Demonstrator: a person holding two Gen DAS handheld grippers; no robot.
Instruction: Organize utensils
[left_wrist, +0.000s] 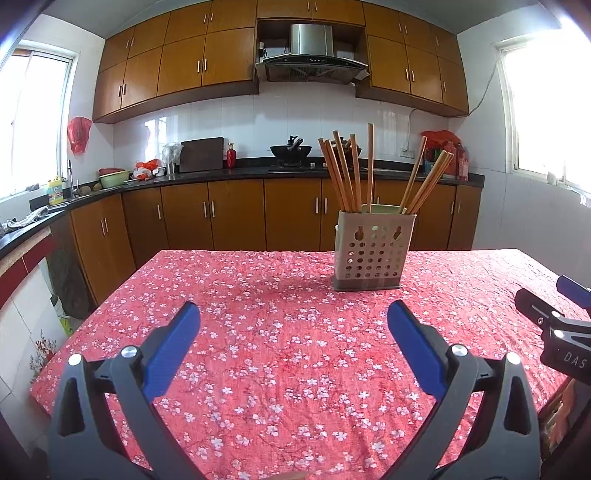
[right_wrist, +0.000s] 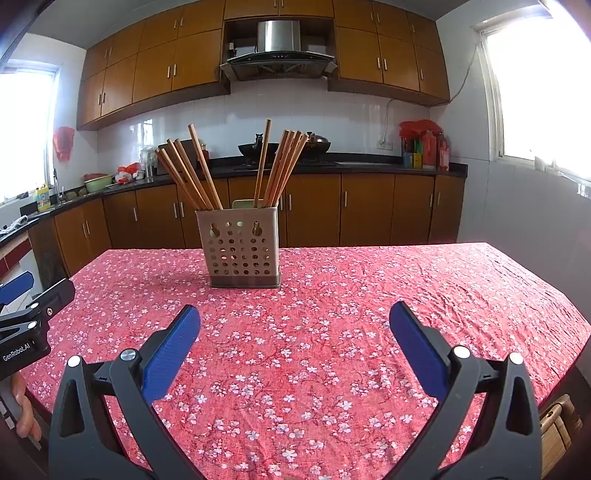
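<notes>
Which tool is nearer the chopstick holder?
Hard to call; roughly equal. The left tool sits back from the chopstick holder, which stands ahead to its right. The right tool has it ahead to its left. Both are open and empty.

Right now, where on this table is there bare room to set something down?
The tablecloth is bare right of the chopstick holder to the far edge, and between the holder and both open tongs, left tongs, right tongs. The only crowding is the chopsticks fanning above the holder.
</notes>
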